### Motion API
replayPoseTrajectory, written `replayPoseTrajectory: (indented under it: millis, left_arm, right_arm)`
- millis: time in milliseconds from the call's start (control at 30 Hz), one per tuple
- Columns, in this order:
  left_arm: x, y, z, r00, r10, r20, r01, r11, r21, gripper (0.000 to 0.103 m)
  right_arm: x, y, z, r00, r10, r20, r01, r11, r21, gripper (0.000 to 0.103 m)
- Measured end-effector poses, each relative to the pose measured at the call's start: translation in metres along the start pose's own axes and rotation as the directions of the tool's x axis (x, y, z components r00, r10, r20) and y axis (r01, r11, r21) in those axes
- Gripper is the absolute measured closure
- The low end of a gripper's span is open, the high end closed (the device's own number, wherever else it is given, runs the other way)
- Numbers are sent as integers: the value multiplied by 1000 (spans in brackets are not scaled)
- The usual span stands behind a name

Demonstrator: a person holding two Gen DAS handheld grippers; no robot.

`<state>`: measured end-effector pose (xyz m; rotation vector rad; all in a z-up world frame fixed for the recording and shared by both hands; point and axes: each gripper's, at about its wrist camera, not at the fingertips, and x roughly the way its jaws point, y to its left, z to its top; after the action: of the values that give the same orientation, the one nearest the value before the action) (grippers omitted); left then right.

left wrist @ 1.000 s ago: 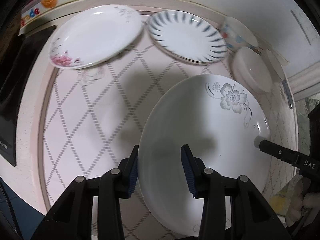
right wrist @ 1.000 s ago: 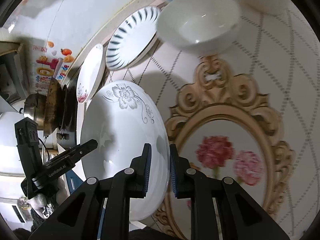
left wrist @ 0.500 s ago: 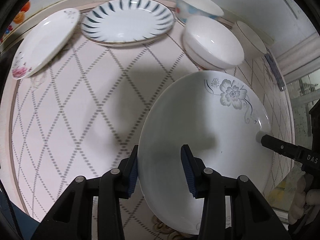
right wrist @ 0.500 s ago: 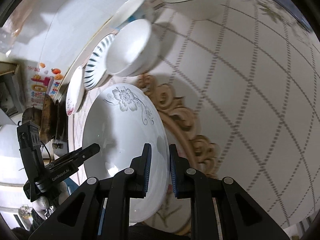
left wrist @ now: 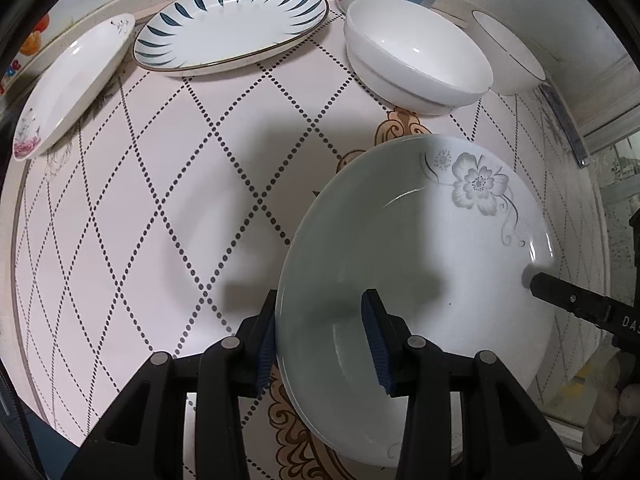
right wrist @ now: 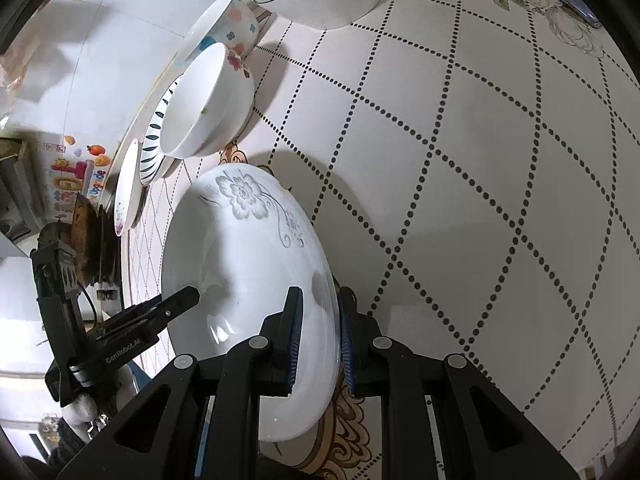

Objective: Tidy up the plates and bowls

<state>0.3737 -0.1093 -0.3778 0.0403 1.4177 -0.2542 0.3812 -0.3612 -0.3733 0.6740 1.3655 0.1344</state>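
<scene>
**Two-gripper carry of a plate: points of failure**

The flowered plate [left wrist: 420, 264] hangs above the counter [left wrist: 168, 208], the left gripper [left wrist: 320, 338] and right gripper [right wrist: 318, 338] both with jaws closed on opposite rims. Unequal hand motion may twist it free; a low swing may strike the white bowl [left wrist: 416, 52].

Left gripper [left wrist: 324, 344]: black angular plastic fingers, ribbed blue pads [left wrist: 376, 344], round silver screws. Right gripper [right wrist: 318, 340]: same build, blue pads [right wrist: 294, 340]. White lettering printed on black finger sides.
</scene>
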Motion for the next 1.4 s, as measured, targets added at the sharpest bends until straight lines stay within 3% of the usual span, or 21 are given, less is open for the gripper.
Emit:
replayPoseTrajectory:
  millis: [367,500,600,667,733,767,900,967,1033,1133,1233,1400]
  left_arm:
    - [5,-7,0,999,43,10,-43,999,-12,66]
    - [0,-6,-2,1000,26,-1,-26,1000,-17,66]
    - [-31,4,-2,999,-17,49,20,999,-47,66]
    - [-56,12,2,994,-39,101,45,997,-61,65]
    - [-83,25,8,986,-52,160,64,996,-68,60]
    - [-94,33,14,982,-49,184,64,995,-75,58]
    - [-117,89,40,972,-60,228,92,987,-133,57]
    - [-116,122,50,972,-54,230,95,981,-170,57]
    - [-111,160,61,974,-27,225,78,972,-222,57]
    - [-101,222,69,976,24,217,45,949,-311,57]
    - [-87,276,78,978,60,199,25,917,-399,57]
    - [-54,337,96,986,71,149,7,883,-470,57]
  right_arm:
    - [7,10,3,1000,11,-15,-11,1000,-26,84]
    - [9,8,6,999,14,-31,-14,1000,-15,83]
    - [8,8,9,997,6,-75,-6,1000,7,82]
    - [-3,13,9,998,-10,-63,9,1000,-5,76]
    - [-19,22,9,999,-24,-41,23,1000,-19,60]
    - [-26,29,8,999,-26,-26,25,999,-28,59]
    - [-44,82,10,1000,15,15,-14,998,-69,56]
    - [-39,118,17,997,82,17,-80,994,-78,55]
    - [-21,160,34,987,163,-10,-163,982,-92,55]
    - [24,224,68,975,216,-54,-221,968,-119,55]
    - [77,291,112,978,197,-70,-207,957,-202,55]
    - [163,353,176,984,127,-124,-154,958,-242,55]
